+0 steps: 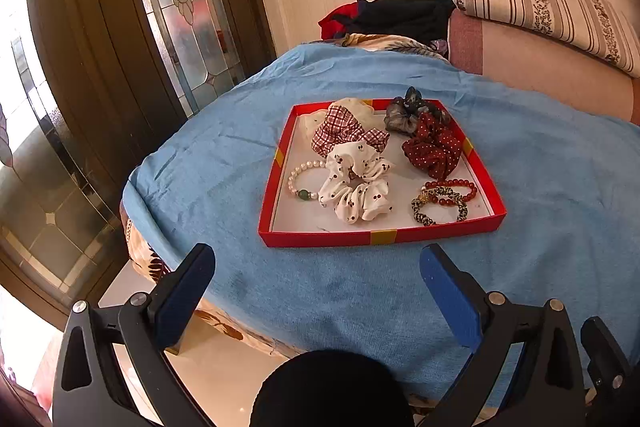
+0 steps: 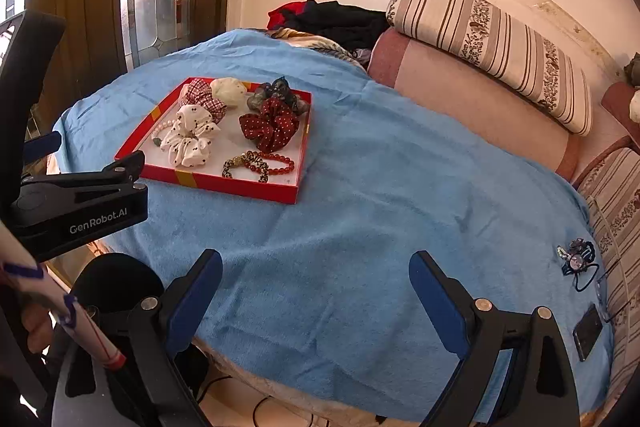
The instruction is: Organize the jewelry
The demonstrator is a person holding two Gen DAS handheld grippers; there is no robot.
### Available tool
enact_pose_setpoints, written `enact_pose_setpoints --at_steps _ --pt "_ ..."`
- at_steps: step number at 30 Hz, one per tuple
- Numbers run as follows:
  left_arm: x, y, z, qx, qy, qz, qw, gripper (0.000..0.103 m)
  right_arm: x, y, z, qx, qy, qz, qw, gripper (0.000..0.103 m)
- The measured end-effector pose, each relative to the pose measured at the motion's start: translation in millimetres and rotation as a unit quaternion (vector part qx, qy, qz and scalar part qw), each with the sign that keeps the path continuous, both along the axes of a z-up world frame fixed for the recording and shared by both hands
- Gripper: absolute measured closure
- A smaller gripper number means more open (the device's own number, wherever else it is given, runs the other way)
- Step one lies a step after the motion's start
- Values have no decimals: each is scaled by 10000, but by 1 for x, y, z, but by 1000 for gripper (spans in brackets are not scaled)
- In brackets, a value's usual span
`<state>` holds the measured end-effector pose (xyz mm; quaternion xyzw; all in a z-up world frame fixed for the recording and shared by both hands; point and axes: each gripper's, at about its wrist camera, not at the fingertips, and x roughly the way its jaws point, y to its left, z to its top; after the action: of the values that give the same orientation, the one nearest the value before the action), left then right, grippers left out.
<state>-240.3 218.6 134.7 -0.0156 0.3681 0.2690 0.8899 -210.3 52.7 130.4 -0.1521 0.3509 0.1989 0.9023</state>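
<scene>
— Centre frame, beyond the left gripper's spread fingers?
— Shallow red cardboard tray of scrunchies and beaded bracelets, untouched.
— Right gripper?
— Spread too, empty; tray upper left.

Black tongs with blue pads, silver screws, white "GenRobot.AI" lettering

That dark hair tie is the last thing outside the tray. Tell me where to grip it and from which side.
Grip the hair tie at its bulky decorated cluster, not the thin elastic loop trailing flat on the blue blanket. Come from above with the open right gripper, since it lies on that gripper's right side near the phone. The raised knot probably gives the fingers more to close on.
</scene>
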Motion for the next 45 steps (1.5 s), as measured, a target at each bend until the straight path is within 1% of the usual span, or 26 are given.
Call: enact_pose_setpoints --at_steps 22,45 --pt "0 7 -8 -111 45 53 9999 1 1 6 -10 -129 153 25 9998 6" --pt "-1 11 -9 -158 59 74 9998 1 1 8 -15 -153 198 -4 9997 6"
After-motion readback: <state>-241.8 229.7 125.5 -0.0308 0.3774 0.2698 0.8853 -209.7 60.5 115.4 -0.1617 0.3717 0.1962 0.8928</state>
